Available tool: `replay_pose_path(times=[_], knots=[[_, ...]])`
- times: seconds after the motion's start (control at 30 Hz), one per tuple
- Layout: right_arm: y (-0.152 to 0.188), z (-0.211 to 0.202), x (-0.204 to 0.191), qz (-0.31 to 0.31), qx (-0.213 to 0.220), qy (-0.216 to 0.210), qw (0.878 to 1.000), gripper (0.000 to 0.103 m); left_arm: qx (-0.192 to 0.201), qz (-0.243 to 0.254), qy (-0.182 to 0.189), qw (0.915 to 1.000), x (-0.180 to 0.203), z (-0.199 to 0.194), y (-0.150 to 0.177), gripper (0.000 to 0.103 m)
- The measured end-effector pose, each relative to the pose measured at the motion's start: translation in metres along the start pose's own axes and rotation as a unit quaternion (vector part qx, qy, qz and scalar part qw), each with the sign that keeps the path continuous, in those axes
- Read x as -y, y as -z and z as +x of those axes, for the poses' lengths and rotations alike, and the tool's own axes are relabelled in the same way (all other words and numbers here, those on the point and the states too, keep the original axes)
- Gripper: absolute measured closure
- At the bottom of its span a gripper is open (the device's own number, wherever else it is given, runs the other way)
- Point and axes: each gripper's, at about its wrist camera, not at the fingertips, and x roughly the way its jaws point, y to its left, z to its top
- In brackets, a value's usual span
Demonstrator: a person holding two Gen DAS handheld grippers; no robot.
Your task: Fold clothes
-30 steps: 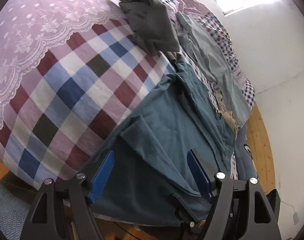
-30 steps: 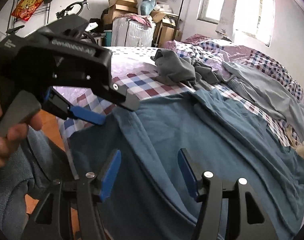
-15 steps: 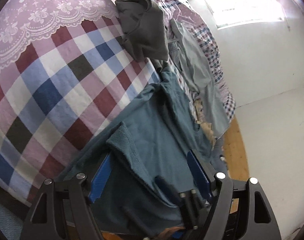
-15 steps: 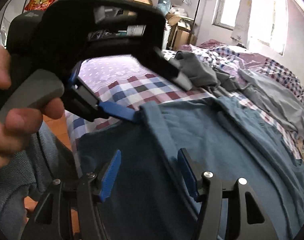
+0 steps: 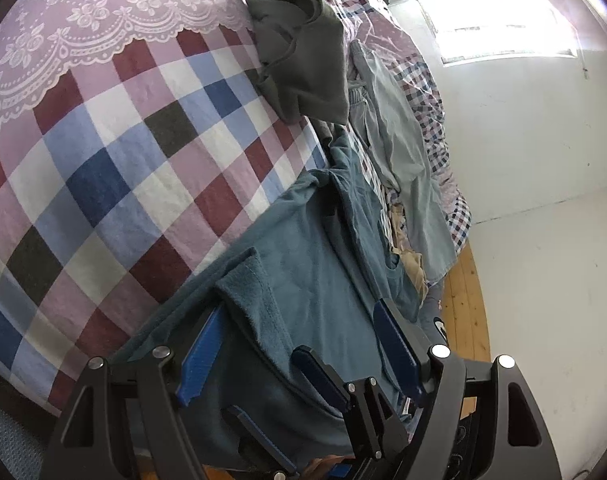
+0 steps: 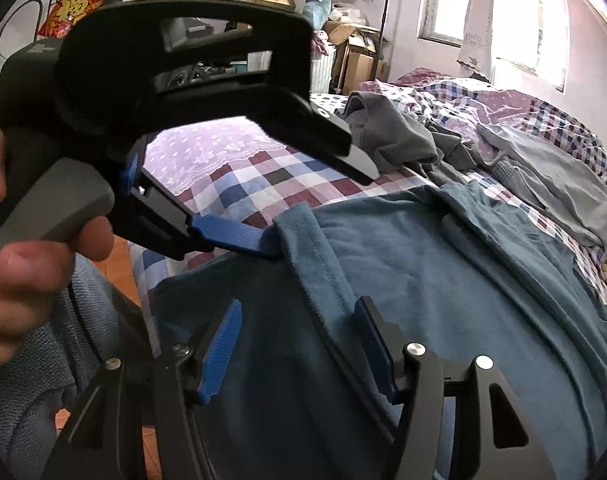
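A: The teal shirt point(image 5: 315, 264) lies flat on the bed, on the checked bedspread point(image 5: 115, 168), near the edge of the bed. What does the left wrist view show?

B: The left gripper point(image 5: 299, 344) has its two blue fingers point(image 5: 201, 356) apart, one on each side of a raised fold of the shirt's hem. The fold stands between them, and I cannot tell if it touches the left finger. Below, the tip of the right gripper point(image 5: 319, 376) comes in from the bottom and lies on the same cloth. Further up the bed there is a crumpled grey garment point(image 5: 303, 52), and beside it a long pale blue garment point(image 5: 399, 152). A wooden floor point(image 5: 463, 308) shows at the right of the bed.

A: And the right wrist view?

B: The right gripper point(image 6: 299, 348) is wide apart too, over the dark lower part of the teal shirt point(image 6: 423, 280); nothing is clamped in it. The left gripper point(image 6: 239, 236) is at the left, held by a hand point(image 6: 35, 248) that presses its grey trigger. One blue finger of it reaches the turned-up hem of the shirt. The grey garment point(image 6: 391, 136) lies behind, and cardboard boxes point(image 6: 343, 48) stand against the far wall.
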Motion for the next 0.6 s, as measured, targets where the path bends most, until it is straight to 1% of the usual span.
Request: replay_pose_path(times=[0.1, 0.2, 0.3, 0.4, 0.5, 0.53, 0.57, 0.6], knots=[[-0.001, 0.002, 0.001, -0.006, 0.000, 0.009, 1.000, 0.042, 0.000, -0.004, 0.012, 0.9999, -0.001, -0.001, 0.000, 0.025], [-0.003, 0.003, 0.002, -0.009, 0.001, 0.019, 1.000, 0.043, 0.004, -0.008, 0.033, 0.9994, 0.000, -0.005, -0.001, 0.025], [-0.005, 0.006, 0.004, -0.014, 0.003, 0.030, 0.999, 0.046, 0.007, -0.011, 0.050, 0.9987, -0.001, -0.008, -0.001, 0.025], [-0.008, 0.008, 0.004, -0.018, 0.008, 0.035, 0.999, 0.052, 0.007, -0.014, 0.057, 0.9983, 0.000, -0.008, -0.001, 0.025], [-0.010, 0.014, 0.002, -0.029, 0.008, 0.041, 0.999, 0.059, 0.003, -0.017, 0.056, 0.9983, -0.001, -0.007, -0.002, 0.025], [-0.010, 0.015, 0.002, -0.032, 0.008, 0.042, 0.999, 0.064, 0.001, -0.017, 0.055, 0.9983, -0.001, -0.006, -0.002, 0.025], [-0.010, 0.017, 0.001, -0.034, 0.005, 0.040, 0.999, 0.070, -0.001, -0.018, 0.054, 0.9984, -0.001, -0.005, -0.002, 0.025], [-0.010, 0.019, 0.001, -0.035, 0.004, 0.038, 0.999, 0.072, -0.001, -0.020, 0.052, 0.9985, -0.002, -0.005, -0.002, 0.025]])
